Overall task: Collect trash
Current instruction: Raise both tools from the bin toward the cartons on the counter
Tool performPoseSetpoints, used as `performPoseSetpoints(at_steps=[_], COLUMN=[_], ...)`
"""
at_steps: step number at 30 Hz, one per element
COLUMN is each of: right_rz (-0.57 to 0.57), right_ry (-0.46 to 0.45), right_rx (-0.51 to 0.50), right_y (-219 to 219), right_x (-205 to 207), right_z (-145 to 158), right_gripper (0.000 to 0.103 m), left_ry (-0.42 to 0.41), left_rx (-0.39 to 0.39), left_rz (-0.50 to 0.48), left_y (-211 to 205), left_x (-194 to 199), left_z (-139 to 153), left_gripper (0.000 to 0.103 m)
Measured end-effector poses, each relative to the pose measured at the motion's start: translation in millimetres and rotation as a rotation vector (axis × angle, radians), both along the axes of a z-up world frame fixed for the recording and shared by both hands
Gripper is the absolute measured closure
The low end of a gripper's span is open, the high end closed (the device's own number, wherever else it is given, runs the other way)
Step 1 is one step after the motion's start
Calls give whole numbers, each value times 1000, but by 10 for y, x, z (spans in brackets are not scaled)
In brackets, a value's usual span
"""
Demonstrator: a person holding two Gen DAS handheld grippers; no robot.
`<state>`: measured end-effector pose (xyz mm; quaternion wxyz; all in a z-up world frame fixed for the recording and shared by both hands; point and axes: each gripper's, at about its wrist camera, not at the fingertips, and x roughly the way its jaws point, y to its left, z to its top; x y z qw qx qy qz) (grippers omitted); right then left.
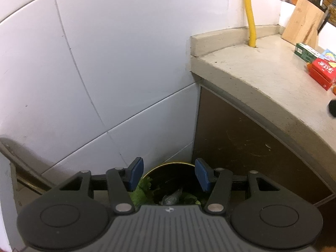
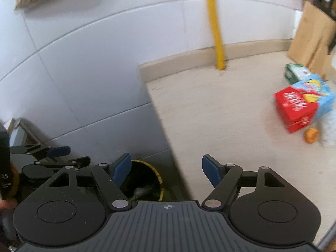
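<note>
One trash bin (image 1: 168,174), round, dark inside with a yellow-gold rim, stood on the floor in the corner between the tiled wall (image 1: 105,63) and the cabinet front (image 1: 241,147). Inside: green leafy scraps (image 1: 142,189) and one crumpled clear wrapper (image 1: 171,197).

Left claw (image 1: 169,174) hung directly over the bin, jaws parted, nothing between the blue pads. Right claw (image 2: 166,170) was over the tabletop edge beside the bin (image 2: 147,180), jaws opening and wide, empty. Left claw (image 2: 63,157) showed at the lower left of the right wrist view.

On the tabletop (image 1: 262,73), well apart from the bin, three cartons clustered together: one red (image 2: 296,109), one blue (image 2: 321,92) touching it, one green and white (image 2: 296,73) behind. One small orange fruit or peel (image 2: 311,135) lay just beside the red carton. One wooden knife block (image 2: 310,42) stood at the back.

Tabletop: beige, matte, stone-like, low upstand at the back. One yellow pipe (image 1: 251,14) ran down the wall into it. Wall: large glossy white tiles, thin grout lines. Cabinet front: dark brown, flat, scuffed.
</note>
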<state>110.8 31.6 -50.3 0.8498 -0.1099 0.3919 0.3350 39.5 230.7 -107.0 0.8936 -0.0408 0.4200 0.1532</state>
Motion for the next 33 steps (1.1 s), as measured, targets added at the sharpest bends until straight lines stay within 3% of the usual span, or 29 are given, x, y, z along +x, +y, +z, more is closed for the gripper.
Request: performPoseSetpoints(at_steps=[13, 19, 21, 27, 33], right_rz=[-209, -319, -344, -387, -414], right_ry=[-64, -81, -79, -86, -95], right_rx=[-1, -23, -19, 4, 30], right_y=[-1033, -1488, -1613, -1838, -2002], right_x=[265, 447, 496, 639, 831], right_z=[183, 187, 184, 189, 239], right_gripper=[19, 18, 18, 18, 17], left_ry=[-75, -148, -171, -244, -232], left_rx=[-21, -63, -68, -28, -6], left_rz=[-133, -300, -373, -576, -709], left_y=[-352, -906, -1129, -1745, -2081], left_x=[71, 395, 529, 1016, 1540], left_z=[185, 457, 537, 784, 813], left_gripper=[54, 53, 46, 44, 42])
